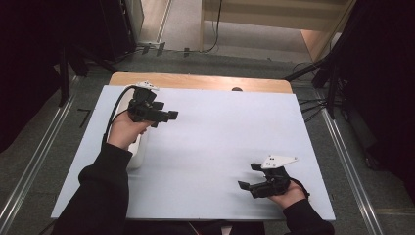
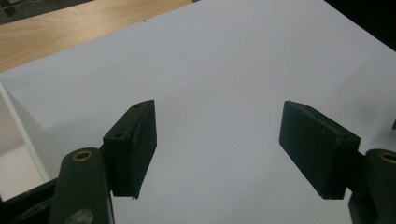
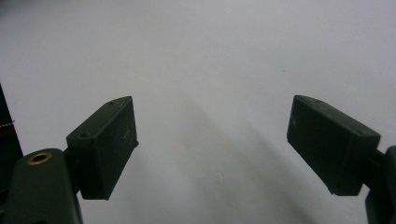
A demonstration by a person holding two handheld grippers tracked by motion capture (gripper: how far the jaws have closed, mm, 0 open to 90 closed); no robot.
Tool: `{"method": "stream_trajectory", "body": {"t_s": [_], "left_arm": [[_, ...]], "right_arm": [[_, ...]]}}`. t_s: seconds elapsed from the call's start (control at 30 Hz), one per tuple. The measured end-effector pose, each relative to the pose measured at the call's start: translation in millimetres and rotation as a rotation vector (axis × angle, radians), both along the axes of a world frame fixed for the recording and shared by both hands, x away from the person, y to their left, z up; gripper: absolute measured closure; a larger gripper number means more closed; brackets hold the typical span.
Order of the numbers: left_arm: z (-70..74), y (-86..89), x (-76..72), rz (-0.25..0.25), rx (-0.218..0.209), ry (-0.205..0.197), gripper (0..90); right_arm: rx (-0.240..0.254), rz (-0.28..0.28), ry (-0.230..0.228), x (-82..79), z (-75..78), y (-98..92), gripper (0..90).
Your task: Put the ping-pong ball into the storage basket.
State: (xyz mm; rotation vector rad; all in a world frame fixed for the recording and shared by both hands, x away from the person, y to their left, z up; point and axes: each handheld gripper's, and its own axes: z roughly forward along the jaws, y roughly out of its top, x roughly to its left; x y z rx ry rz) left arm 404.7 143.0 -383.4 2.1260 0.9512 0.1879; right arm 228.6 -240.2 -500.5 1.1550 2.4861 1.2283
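Note:
My left gripper [image 1: 168, 117] hovers over the far left part of the white table top [image 1: 220, 132], held in a hand with a black sleeve, jaws pointing right. In the left gripper view the left gripper [image 2: 218, 106] stands open, with bare white surface between its black pads. Near the front right edge, my right gripper [image 1: 248, 176] points left under its grey three-cornered plate [image 1: 278, 161]. The right gripper view has the right gripper [image 3: 212, 100] open too, nothing between the pads.
A white open container [image 1: 138, 152] lies under the left forearm at the table's left side; its wall [image 2: 25, 135] shows beside the left jaw. A bare wooden strip [image 1: 200, 81] runs along the far edge. Dark stands and cables surround the table.

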Motion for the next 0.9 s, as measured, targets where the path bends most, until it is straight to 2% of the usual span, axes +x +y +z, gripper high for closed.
{"method": "stream_trajectory", "body": {"t_s": [0.23, 0.33, 0.9], "left_arm": [[-2.0, -6.9, -3.1, -0.029, 0.006, 0.005, 28.3], [-2.9, -7.2, -3.1, -0.033, -0.008, 0.010, 28.3], [-12.7, -17.7, -8.5, -0.048, 0.013, 0.001, 28.3]], "right_arm": [[-0.002, 0.000, 0.001, 0.1, 0.0, 0.0, 14.6], [-0.004, 0.000, 0.001, 0.1, -0.2, -0.2, 14.6], [-0.004, -0.006, 0.004, -0.7, 0.0, -0.6, 14.6]]}}
